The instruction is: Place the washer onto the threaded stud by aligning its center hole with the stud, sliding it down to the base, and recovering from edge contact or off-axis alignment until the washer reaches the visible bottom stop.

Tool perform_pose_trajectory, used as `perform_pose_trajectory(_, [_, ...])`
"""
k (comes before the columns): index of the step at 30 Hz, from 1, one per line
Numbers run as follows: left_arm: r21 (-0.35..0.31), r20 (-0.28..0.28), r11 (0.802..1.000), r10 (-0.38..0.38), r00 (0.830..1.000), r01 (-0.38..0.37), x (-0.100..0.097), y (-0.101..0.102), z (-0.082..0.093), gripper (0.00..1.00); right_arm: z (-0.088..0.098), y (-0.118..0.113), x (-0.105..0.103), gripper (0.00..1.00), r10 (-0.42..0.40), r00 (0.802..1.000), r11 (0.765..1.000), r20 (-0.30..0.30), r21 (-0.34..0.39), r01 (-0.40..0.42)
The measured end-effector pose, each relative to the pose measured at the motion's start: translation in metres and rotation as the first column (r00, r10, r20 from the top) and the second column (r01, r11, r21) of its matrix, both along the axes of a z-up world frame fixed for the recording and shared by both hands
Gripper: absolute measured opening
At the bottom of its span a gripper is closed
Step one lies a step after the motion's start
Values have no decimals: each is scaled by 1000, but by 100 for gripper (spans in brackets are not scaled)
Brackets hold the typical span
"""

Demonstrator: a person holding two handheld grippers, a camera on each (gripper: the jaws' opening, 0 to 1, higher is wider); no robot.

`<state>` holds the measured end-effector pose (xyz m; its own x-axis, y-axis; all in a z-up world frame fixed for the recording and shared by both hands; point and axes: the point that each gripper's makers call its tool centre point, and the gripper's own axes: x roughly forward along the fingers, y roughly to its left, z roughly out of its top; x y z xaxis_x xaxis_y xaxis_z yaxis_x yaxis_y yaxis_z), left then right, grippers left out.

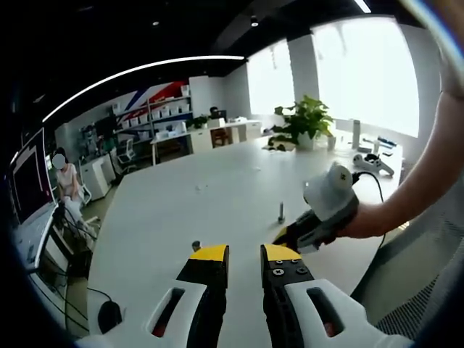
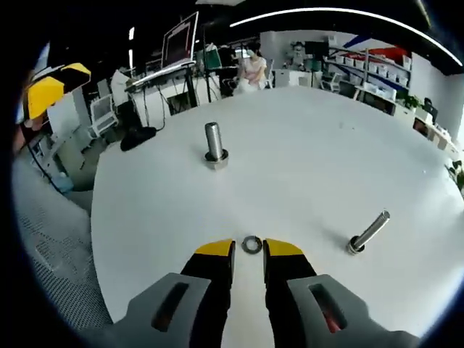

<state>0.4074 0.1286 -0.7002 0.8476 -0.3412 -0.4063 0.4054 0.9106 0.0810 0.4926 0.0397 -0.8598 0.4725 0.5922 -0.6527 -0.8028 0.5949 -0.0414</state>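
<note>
A small metal washer (image 2: 251, 244) lies flat on the white table (image 2: 312, 159), just between the yellow tips of my right gripper (image 2: 250, 250), which is open and not clamping it. An upright threaded stud (image 2: 214, 145) with a nut-like base stands farther ahead. A second stud (image 2: 370, 232) rises to the right, leaning in this view. In the left gripper view my left gripper (image 1: 245, 255) hangs open above the table with nothing in it. The right gripper (image 1: 319, 217), held in a hand, comes in low from the right, beside a stud (image 1: 281, 212). Another stud (image 1: 196, 246) stands near my left jaw tip.
The table's rounded edge (image 2: 109, 239) runs close on the left, with grey floor beyond. A potted plant (image 1: 304, 123) and a spare gripper (image 1: 373, 163) sit at the far end. A seated person (image 1: 67, 185), monitors (image 2: 180, 40) and shelves line the room.
</note>
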Motion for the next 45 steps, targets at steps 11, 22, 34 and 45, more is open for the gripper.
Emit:
perform_pose_trajectory(11, [0, -1, 1000, -2, 1000, 2, 0, 0, 0, 15, -6, 8, 0, 14, 74, 996, 995, 45, -64, -71])
perform_pose_trajectory(22, [-2, -3, 1000, -4, 1000, 4, -1, 1, 0, 15, -9, 7, -1, 11, 88, 995, 992, 48, -94, -84])
perform_pose_trajectory(34, [-1, -7, 1000, -5, 1000, 5, 0, 1, -1, 15, -9, 2, 1, 14, 51, 998, 995, 44, -86, -47])
perform_pose_trajectory(45, [1, -7, 1000, -4, 1000, 4, -1, 1, -1, 15, -10, 2, 0, 12, 22, 999, 999, 31, -42, -20])
